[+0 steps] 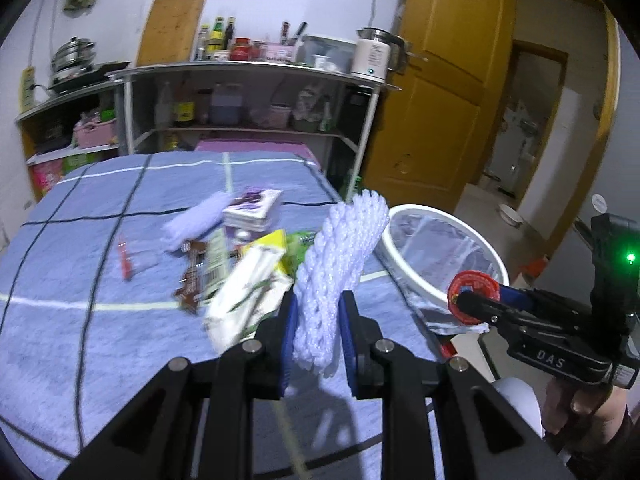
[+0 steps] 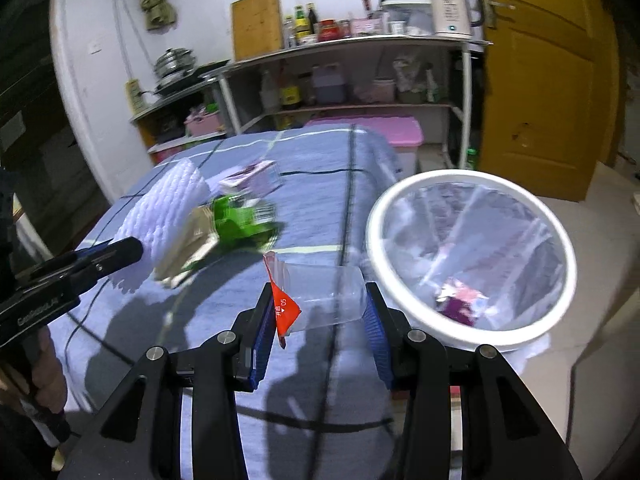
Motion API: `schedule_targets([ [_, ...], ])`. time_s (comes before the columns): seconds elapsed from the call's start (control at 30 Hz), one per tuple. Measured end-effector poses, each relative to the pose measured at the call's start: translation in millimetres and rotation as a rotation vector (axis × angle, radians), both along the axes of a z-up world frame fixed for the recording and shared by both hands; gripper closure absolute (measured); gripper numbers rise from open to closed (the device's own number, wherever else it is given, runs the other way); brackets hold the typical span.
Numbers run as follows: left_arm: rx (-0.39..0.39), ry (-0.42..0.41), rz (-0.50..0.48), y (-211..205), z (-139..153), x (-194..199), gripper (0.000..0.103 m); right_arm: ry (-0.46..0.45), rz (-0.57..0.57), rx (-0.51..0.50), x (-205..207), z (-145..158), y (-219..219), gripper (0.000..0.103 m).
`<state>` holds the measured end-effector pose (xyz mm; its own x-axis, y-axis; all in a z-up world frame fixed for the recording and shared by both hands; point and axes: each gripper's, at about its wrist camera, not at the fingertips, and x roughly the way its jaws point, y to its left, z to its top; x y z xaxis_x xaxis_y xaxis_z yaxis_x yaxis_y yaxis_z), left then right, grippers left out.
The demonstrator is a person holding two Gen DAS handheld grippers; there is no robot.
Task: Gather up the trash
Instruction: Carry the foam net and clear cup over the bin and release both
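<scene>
You have two grippers up over the blue checked cloth [image 1: 80,320]: your left gripper [image 1: 318,332] pinches one white foam net sleeve [image 1: 340,264], a ribbed, lacy tube standing up between its blue pads, and your right gripper [image 2: 320,316] pinches one clear plastic cup [image 2: 324,296] lying on its side, a peeled red foil lid [image 2: 285,310] hanging from its mouth. To the right, beside the cloth, stands one white bin [image 2: 472,256] with a clear liner and a few scraps at its bottom. On the far cloth lie about five or six more pieces: a purple-and-white carton [image 1: 254,208], a green-and-white carton [image 2: 240,220], wrappers, another white foam piece [image 1: 196,220].
</scene>
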<state>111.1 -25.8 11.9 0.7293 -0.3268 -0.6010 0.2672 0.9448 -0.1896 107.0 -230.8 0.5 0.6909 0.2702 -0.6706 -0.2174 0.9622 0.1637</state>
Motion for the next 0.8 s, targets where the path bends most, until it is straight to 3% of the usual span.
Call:
schedule_targets([
  [0.33, -0.007, 0.02, -0.112, -62.7, -4.2, 37.9, 0.081, 0.016, -0.124, -0.026, 18.1, -9.1, -56.7, 0.06],
  [0.8, -0.002, 0.075, -0.24, -132.2, -21.1, 80.4, 0.081, 0.075, -0.199, -0.043, 43.6, -30.7, -102.3, 0.06],
])
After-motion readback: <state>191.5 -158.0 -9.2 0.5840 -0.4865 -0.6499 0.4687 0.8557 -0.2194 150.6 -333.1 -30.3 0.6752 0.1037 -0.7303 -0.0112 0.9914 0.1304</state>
